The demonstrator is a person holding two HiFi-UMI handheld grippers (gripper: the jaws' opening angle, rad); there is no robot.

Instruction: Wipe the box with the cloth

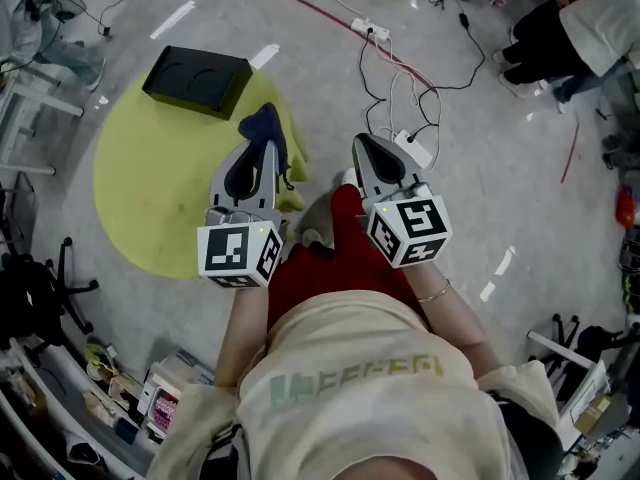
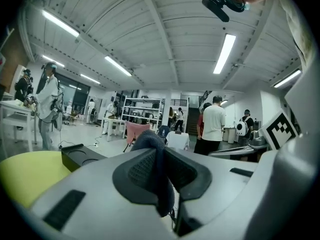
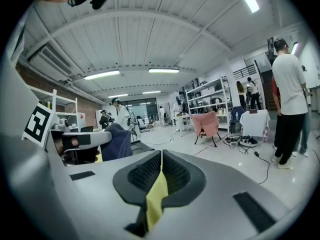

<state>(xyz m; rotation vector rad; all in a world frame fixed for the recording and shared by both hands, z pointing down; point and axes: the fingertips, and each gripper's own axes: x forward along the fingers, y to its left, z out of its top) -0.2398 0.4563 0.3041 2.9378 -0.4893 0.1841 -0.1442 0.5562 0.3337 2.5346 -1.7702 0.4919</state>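
The left gripper (image 2: pixel 159 159) is clamped on a dark blue cloth (image 2: pixel 149 140). Its jaws are pressed close with the fabric bunched between them and standing up past the tips. The right gripper (image 3: pixel 161 159) is also closed down, on a thin yellow strip (image 3: pixel 156 194) that hangs from between its pads. It looks like fabric, but what it belongs to cannot be told. Both grippers are held up in front of the person, side by side and pointing forward.

The black box (image 1: pixel 196 80) lies beyond the left gripper, at the far edge of a round yellow worktop (image 1: pixel 150 188). Its top, with two shallow round recesses, faces up. The cloth is not touching it. Judged from this, the cloth is in hand but no wiping is under way, so the whole wipe appears still to be done. The cloth has to be carried forward and lowered onto the box.

Nothing lies on the worktop between cloth and box. On the floor to the right, black and white cables (image 1: pixel 400 78) trail around a white power strip (image 1: pixel 415 148), and a red line (image 1: pixel 330 18) marks the floor. These are off the direct path but underfoot. Another person (image 1: pixel 570 28) is at the far right.
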